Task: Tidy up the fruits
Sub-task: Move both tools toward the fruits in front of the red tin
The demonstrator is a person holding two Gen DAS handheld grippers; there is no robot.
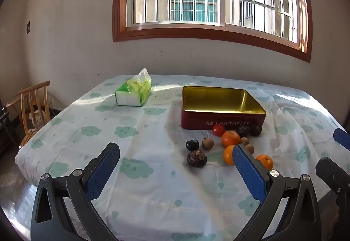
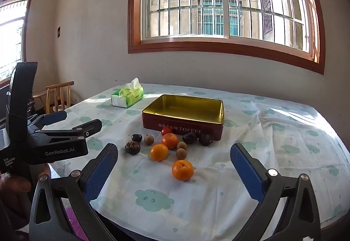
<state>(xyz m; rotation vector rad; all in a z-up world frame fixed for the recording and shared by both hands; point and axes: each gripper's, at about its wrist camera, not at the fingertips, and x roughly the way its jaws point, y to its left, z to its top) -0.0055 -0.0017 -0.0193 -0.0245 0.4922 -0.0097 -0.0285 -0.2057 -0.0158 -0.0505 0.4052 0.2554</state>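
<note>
Currently both sets of my jaws stand wide and hold nothing: the left gripper (image 1: 176, 153) and the right gripper (image 2: 174, 153) hover over the near edge of the table.

Fruits lie loose on the cloth just in front of the open, empty red rectangular metal tin with a gold interior (image 2: 186, 124). The nearest round orange mandarin (image 2: 182, 170) sits apart from the cluster; I judge it light, firm under a thin soft peel, and prone to roll. Grip across its widest middle with moderate pressure. The small red tomato (image 2: 167, 131), touching the tin wall, is likely smooth and easily bruised. The dark wrinkled round fruit (image 2: 132, 147) looks rough and should seat well against the pads. The small tan round fruits (image 2: 181, 153) are thin-shelled, I judge; close gently.

Underneath is a white tablecloth with pale green cloud print (image 2: 153, 197), creased and likely to shift. A green tissue box (image 2: 127, 96) stands behind. Beyond are a barred window (image 2: 218, 4) and a wooden chair (image 2: 59, 96).
</note>
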